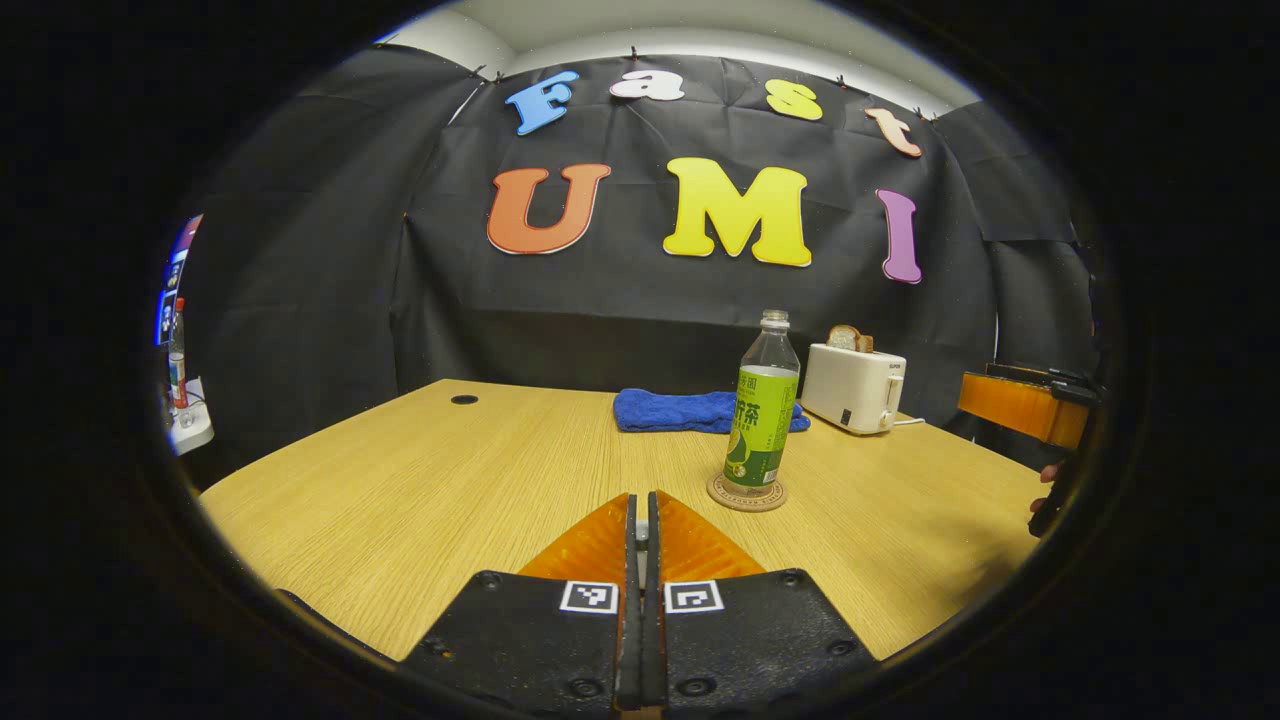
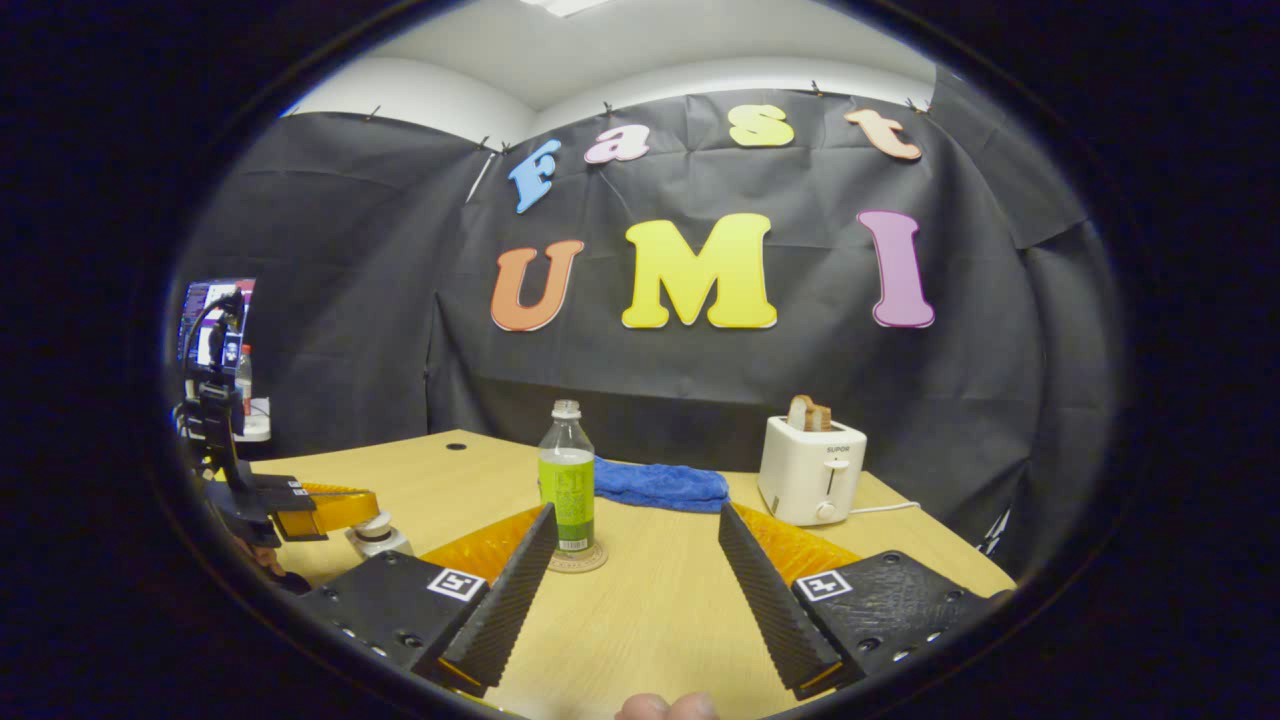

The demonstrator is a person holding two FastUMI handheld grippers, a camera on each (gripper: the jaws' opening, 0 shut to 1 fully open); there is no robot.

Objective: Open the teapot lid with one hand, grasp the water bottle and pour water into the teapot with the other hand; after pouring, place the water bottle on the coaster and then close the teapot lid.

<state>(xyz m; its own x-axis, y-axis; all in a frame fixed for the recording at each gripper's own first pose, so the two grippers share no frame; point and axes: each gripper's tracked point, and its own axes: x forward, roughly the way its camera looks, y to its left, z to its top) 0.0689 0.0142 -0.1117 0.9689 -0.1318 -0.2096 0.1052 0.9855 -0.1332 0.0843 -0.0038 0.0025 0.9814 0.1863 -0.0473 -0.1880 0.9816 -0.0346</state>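
- Water bottle (image 1: 762, 418) stands upright on the coaster (image 1: 747, 494), capless, at one o'clock from the left gripper (image 1: 641, 530), whose fingers are pressed together on nothing.
- Right gripper (image 2: 636, 560) is spread wide, with the bottle at eleven o'clock.
- Teapot lid (image 2: 377, 527) sits at nine o'clock.
- Blue towel (image 1: 700, 411) and toaster (image 1: 853, 387) lie behind the bottle.
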